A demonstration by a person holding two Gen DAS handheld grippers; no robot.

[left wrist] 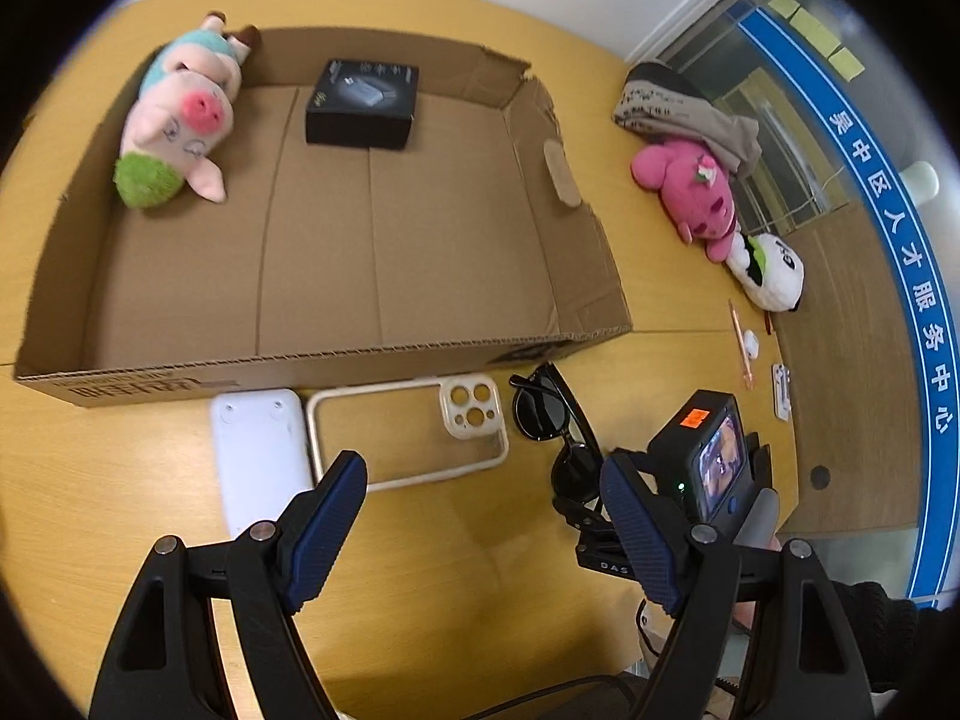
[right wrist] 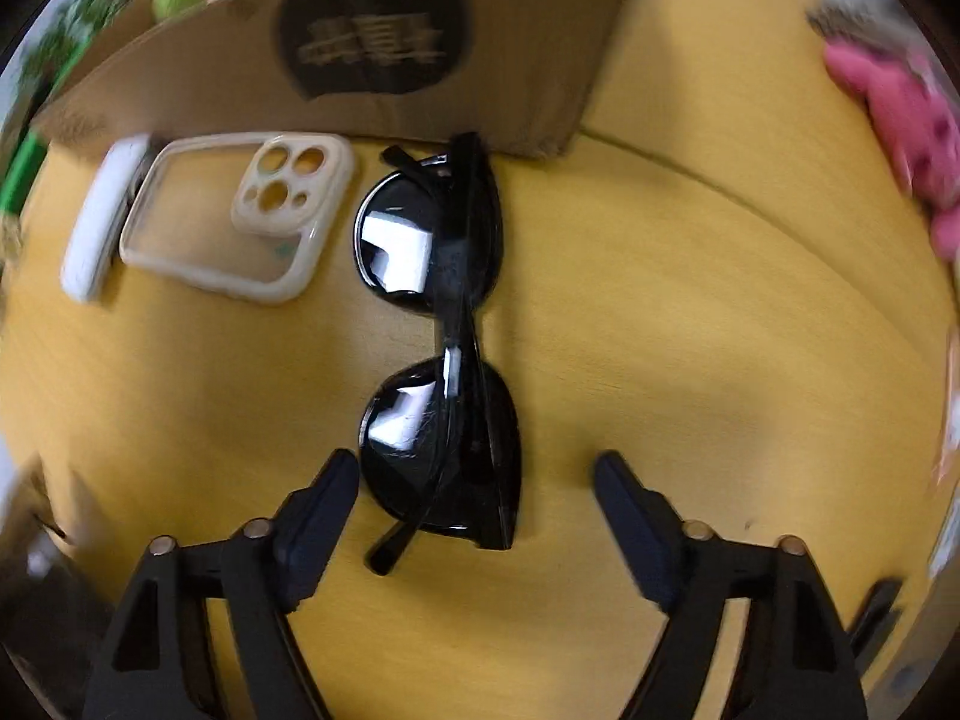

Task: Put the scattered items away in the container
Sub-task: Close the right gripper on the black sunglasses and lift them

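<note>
A shallow cardboard box [left wrist: 180, 381] lies on the yellow table and holds a pig plush [left wrist: 177, 120] and a black carton [left wrist: 363, 102]. In front of it lie a white flat device [left wrist: 258, 456], a cream phone case [left wrist: 414, 432] and black sunglasses [left wrist: 549, 420]. My left gripper [left wrist: 480, 492] is open and empty above the table, near the case. My right gripper [right wrist: 477, 489] is open, its jaws either side of the near end of the sunglasses [right wrist: 438, 348]. The phone case [right wrist: 240, 216] and the box's wall [right wrist: 372, 48] also show there.
Right of the box lie a pink plush [left wrist: 690, 192], a panda plush [left wrist: 771, 270], a folded cloth [left wrist: 684, 108], a pencil [left wrist: 741, 345] and small white items [left wrist: 780, 390]. The right gripper's camera body [left wrist: 708, 456] is close on the right. The table edge curves at the right.
</note>
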